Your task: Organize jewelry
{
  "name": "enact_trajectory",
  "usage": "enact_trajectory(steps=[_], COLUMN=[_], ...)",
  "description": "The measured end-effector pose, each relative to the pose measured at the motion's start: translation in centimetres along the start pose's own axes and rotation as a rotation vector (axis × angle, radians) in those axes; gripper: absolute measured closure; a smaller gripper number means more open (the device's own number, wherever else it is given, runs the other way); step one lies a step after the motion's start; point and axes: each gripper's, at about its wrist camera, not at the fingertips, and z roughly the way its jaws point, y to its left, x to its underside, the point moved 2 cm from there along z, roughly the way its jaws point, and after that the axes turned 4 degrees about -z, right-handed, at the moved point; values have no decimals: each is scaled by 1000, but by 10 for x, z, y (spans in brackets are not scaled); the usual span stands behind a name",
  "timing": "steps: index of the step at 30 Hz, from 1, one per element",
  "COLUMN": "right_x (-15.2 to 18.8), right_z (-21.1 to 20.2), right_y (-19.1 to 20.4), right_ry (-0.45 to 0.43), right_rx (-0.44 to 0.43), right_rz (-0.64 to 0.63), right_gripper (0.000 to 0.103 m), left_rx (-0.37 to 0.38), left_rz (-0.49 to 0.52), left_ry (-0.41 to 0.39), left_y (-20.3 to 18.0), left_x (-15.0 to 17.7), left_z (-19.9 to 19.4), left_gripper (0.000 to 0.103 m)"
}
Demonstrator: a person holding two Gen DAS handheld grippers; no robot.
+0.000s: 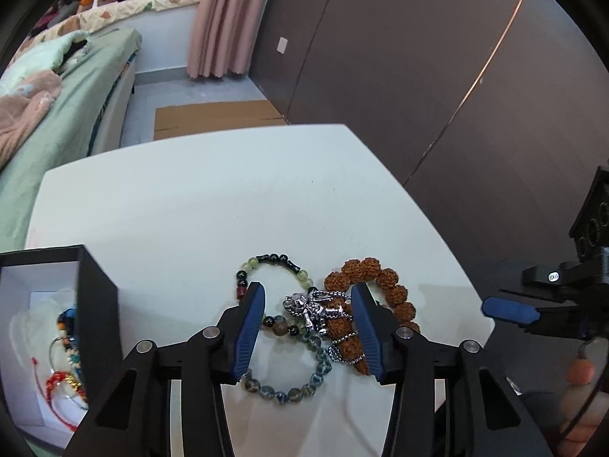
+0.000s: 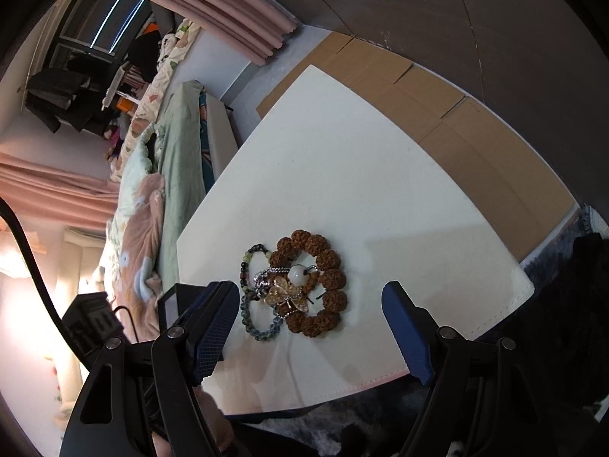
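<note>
Left wrist view: tangled pile of bracelets (image 1: 323, 316) on the white table (image 1: 213, 198), silver chain (image 1: 318, 310) on top, likely slippery and limp; big brown beads (image 1: 392, 285) look easier to pinch. Left gripper (image 1: 309, 297) straddles the pile, jaws apart, nothing pinched. Right gripper (image 2: 308, 304) stands wide, empty. Box (image 1: 97, 304) sits just left.

Left gripper (image 1: 308, 297): pitched down over the table, blue-padded fingers (image 1: 249, 335) parted about halfway, tips low among the jewelry; pads not seen pressing on anything.
Left linkage: black arms and silver pivot pins fill the lower edge of its own view.
Right gripper (image 2: 308, 293): pitched down, jaws spread wide, nothing between them.
Right gripper, seen from the left: one blue fingertip (image 1: 510, 310) pokes in from the right edge.
Hand (image 1: 582, 400): partly seen behind the right gripper.
</note>
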Motion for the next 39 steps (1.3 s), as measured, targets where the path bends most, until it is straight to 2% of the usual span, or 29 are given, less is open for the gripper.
enact_trajectory(steps=[15,21,24,26,39], right_x=[-8,-7,-6,-6,-2], right_z=[2,4,6,7,21], right_y=[-8,-8,-7,-7,-1], right_ry=[16,17,17,18,33], right_rx=[-22,-19,-14,-8,51], right_rz=[1,-2,-7,-9,-24], right_gripper=[24,24,24,24,24], left_rx=[-24,-17,-17,1,16], left_rz=[25,26,27,20,20], left_ry=[68,71,71,76,85], left_y=[-6,-7,-7,-7,-6], left_x=[6,7,7,7,4], left_z=[32,36,37,37,39], left_gripper=[55,55,56,61,62])
